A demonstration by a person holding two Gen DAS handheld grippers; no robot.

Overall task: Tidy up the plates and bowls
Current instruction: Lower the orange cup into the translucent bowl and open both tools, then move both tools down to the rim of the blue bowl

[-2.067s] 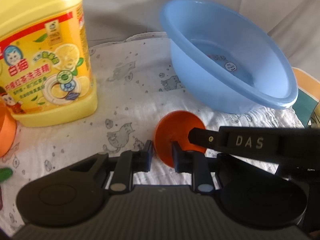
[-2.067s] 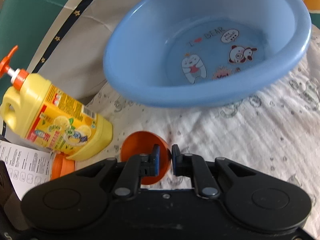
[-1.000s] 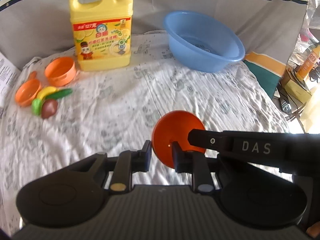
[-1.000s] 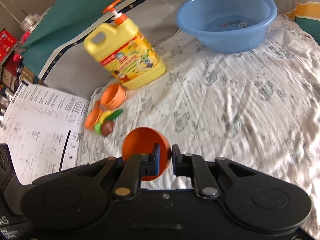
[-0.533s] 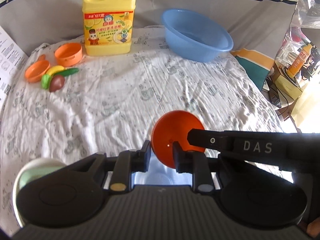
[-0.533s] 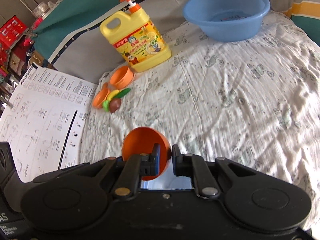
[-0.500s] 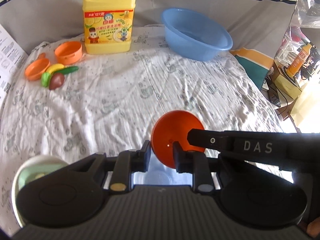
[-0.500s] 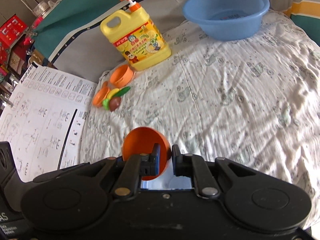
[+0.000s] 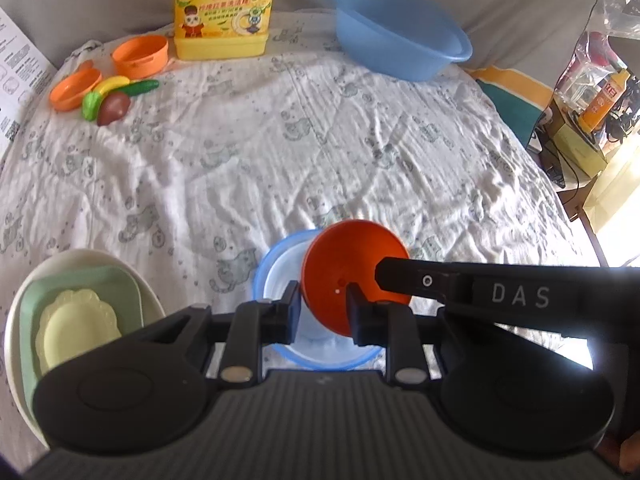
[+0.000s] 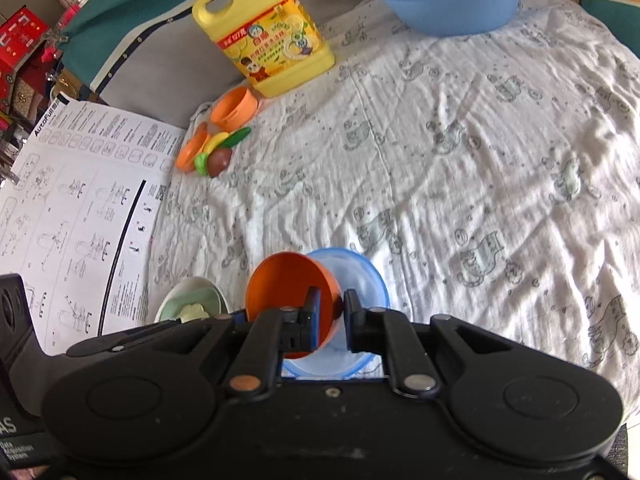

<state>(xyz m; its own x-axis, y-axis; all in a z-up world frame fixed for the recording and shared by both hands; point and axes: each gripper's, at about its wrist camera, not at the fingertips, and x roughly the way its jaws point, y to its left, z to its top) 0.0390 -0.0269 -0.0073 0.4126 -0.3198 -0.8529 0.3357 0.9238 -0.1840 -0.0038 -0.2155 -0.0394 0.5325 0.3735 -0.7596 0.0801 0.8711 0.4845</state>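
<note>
While both grippers meet on the orange bowl [image 9: 352, 276], each camera tells its own part: the left wrist view shows the right gripper's [image 10: 328, 312] black finger [image 9: 480, 284] reaching across onto the bowl's rim, and the right wrist view shows that gripper's jaws narrowed tight on the bowl's wall. The left gripper [image 9: 320, 308] pinches the same bowl too, jaws close on its edge. Bowl tilted, hanging just over the blue-rimmed plate [image 9: 276, 272] at the near edge of the cloth [image 9: 280, 152]. To the left sits the stacked white, green and yellow plates [image 9: 80, 312], just beside. Only the right view shows the instruction sheet [image 10: 80, 192] off the cloth's left edge. Wide open cloth ahead, with the detergent jug [image 9: 222, 8], blue basin [image 9: 400, 44] and toy food [image 9: 108, 96] along the far edge.
</note>
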